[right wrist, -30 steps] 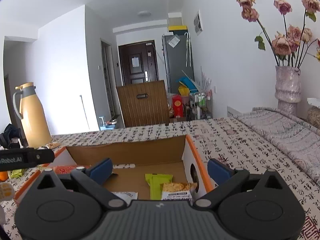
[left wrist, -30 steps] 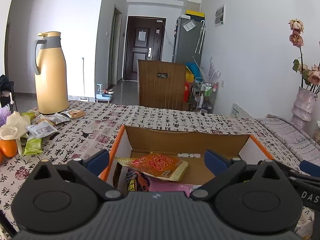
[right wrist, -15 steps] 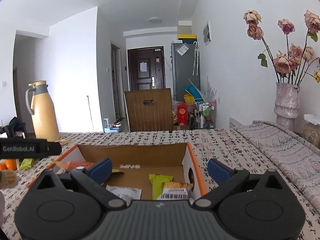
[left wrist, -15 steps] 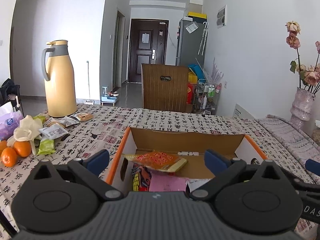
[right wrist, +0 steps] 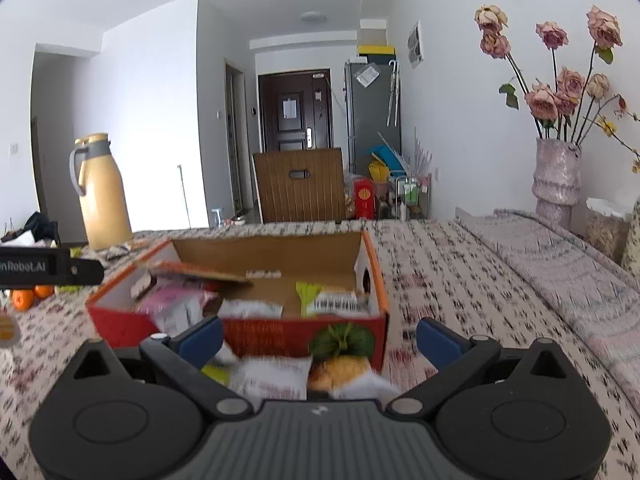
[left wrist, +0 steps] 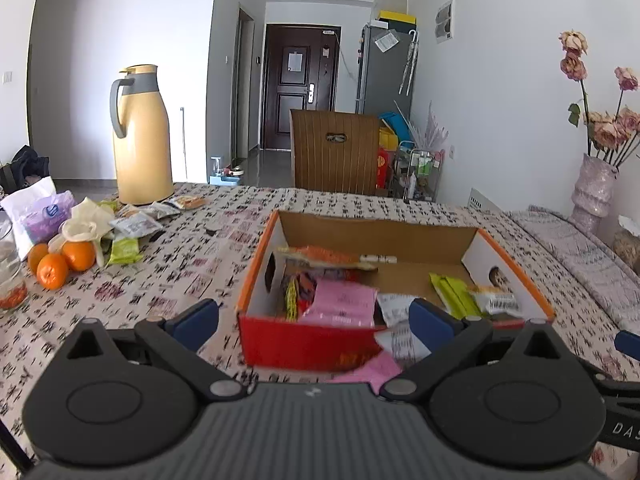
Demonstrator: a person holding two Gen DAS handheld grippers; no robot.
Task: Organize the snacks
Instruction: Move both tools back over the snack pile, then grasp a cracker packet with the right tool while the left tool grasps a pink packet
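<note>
An open orange and red cardboard box [left wrist: 312,346] [right wrist: 276,334] sits mid-table and holds several snack packets, among them a pink packet [left wrist: 344,306], a green packet [left wrist: 452,294] and an orange packet [left wrist: 324,256]. Loose packets lie on the cloth in front of the box, a pink one [left wrist: 372,370] and a white one [right wrist: 272,374]. My left gripper [left wrist: 314,320] is open, just short of the box's near wall. My right gripper [right wrist: 320,338] is open too, above the loose packets at the box's front. More snack packets [left wrist: 136,226] lie at the far left.
A yellow thermos jug [left wrist: 140,136] stands at the table's far left, with oranges [left wrist: 60,262] and a tissue pack [left wrist: 40,216] nearby. A vase of dried roses [right wrist: 556,172] stands at the right. A wooden chair back [left wrist: 334,146] is behind the table.
Both grippers have pulled back and risen from over the box; its red front wall and the loose packets in front of it now show. Both stay open.
</note>
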